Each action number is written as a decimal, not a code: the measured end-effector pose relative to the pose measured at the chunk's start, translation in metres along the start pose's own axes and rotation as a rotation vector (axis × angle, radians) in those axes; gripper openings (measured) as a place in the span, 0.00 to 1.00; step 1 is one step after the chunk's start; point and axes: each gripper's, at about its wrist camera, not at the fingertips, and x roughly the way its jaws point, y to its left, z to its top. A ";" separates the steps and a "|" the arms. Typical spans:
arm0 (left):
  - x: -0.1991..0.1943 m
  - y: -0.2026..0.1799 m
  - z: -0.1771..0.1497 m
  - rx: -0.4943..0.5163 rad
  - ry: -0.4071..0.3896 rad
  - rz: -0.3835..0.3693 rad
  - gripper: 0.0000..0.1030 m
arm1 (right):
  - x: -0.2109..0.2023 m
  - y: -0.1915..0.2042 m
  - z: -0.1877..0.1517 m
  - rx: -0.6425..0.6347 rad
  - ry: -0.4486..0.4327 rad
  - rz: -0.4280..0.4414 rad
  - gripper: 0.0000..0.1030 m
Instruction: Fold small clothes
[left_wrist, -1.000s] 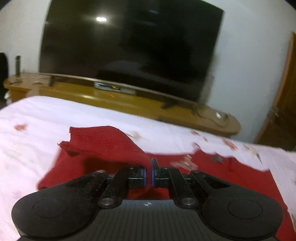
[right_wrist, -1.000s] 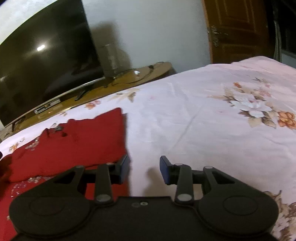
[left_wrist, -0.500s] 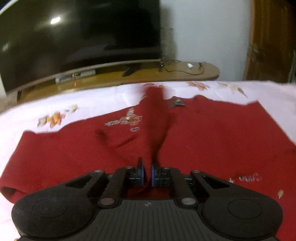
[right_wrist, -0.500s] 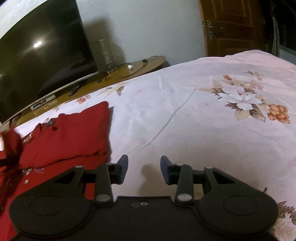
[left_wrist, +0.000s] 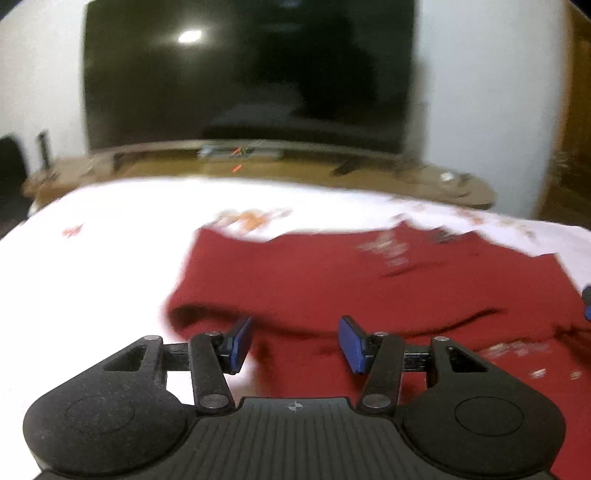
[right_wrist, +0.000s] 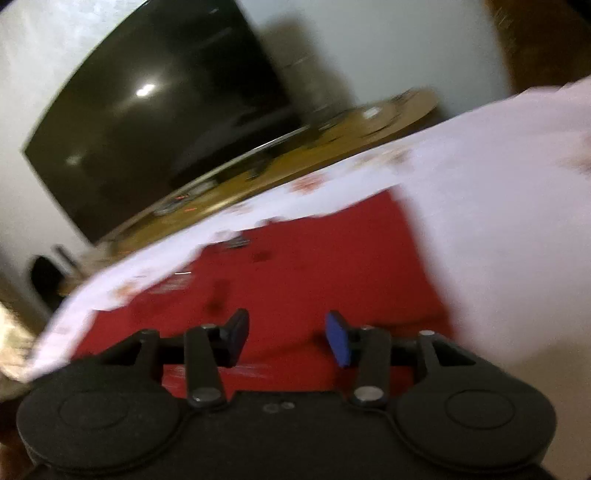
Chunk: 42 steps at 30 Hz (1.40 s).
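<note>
A red knit garment (left_wrist: 332, 280) lies spread on the white floral bedsheet (left_wrist: 110, 236), with a folded layer across its near part. My left gripper (left_wrist: 293, 343) is open and empty, just above the garment's near left edge. My right gripper (right_wrist: 286, 341) is open and empty over the same red garment (right_wrist: 314, 266), near its right side. A blue fingertip of the right gripper shows at the right edge of the left wrist view (left_wrist: 586, 302). Both views are motion-blurred.
A large dark TV (left_wrist: 251, 74) stands on a long wooden cabinet (left_wrist: 295, 170) beyond the bed's far edge. A wooden door (left_wrist: 570, 129) is at the right. The bedsheet (right_wrist: 498, 206) stretches off to the right of the garment.
My left gripper has opened and let go of the red sleeve, which now lies folded on the garment. My right gripper has swung left from over the sheet to over the garment.
</note>
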 end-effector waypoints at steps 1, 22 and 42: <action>0.001 0.009 -0.002 -0.012 0.014 0.011 0.51 | 0.014 0.010 -0.001 0.019 0.028 0.050 0.47; 0.037 0.025 -0.009 -0.011 0.099 -0.020 0.51 | 0.096 0.050 -0.006 0.158 0.084 0.069 0.08; 0.042 0.016 -0.002 0.043 0.121 -0.007 0.51 | 0.033 0.047 0.030 -0.126 -0.140 -0.049 0.08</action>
